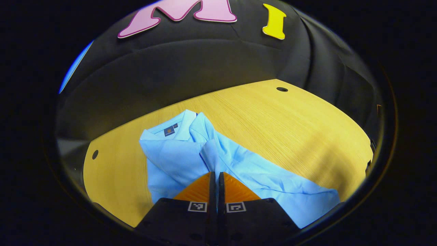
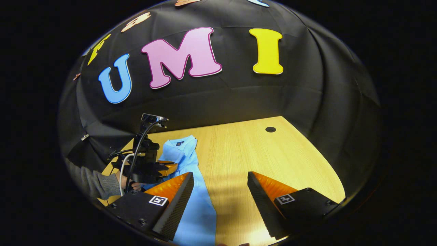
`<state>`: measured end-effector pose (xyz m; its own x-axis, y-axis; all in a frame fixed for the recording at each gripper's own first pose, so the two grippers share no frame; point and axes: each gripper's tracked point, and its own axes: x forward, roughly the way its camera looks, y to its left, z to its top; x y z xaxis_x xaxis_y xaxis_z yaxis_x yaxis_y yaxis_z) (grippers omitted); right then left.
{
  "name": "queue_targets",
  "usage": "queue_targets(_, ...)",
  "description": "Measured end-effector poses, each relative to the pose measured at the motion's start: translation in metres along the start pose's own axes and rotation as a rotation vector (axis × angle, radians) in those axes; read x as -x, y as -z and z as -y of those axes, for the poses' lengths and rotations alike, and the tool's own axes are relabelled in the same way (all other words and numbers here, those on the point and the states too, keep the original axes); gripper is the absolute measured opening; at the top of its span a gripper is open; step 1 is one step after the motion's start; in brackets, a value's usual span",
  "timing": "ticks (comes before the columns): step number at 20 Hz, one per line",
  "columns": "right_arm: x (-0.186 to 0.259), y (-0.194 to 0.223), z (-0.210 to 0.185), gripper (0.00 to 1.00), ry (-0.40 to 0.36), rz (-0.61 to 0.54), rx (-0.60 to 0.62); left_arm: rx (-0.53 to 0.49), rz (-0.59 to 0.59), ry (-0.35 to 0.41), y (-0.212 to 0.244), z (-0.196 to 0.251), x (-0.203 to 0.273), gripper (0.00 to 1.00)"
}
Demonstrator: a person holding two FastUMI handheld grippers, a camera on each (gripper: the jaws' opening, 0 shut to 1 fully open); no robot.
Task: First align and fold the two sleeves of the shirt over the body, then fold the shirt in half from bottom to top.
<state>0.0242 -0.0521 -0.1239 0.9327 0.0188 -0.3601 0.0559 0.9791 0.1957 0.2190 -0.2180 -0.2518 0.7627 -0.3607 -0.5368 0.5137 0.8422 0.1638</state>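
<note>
Folding sleeve over shirt (image 1: 177,157): left claw (image 1: 216,177) pressed together, whether pinching fabric cannot tell; right claw (image 2: 220,189) spread above tabletop (image 2: 273,157). Lay cuff flat, edges aligned.

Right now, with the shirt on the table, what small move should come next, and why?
Probably bring the open right gripper down onto the shirt edge beside it: the left gripper looks closed low over the cloth, and the right one holds nothing.
</note>
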Motion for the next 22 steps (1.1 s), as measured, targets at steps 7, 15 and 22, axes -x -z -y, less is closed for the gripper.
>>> queue_targets(7, 0.002, -0.003, -0.001, 0.98, 0.000, 0.008, 0.005, -0.028, -0.007, -0.031, 0.000, -0.005, -0.004, 0.29)
queue_targets(15, 0.011, -0.002, -0.005, 0.98, -0.001, 0.017, 0.008, -0.077, 0.109, -0.097, -0.023, -0.015, 0.023, 0.92)
queue_targets(22, 0.029, -0.006, -0.017, 0.98, -0.023, 0.037, 0.031, -0.008, 0.263, -0.116, -0.050, -0.023, 0.121, 0.93)
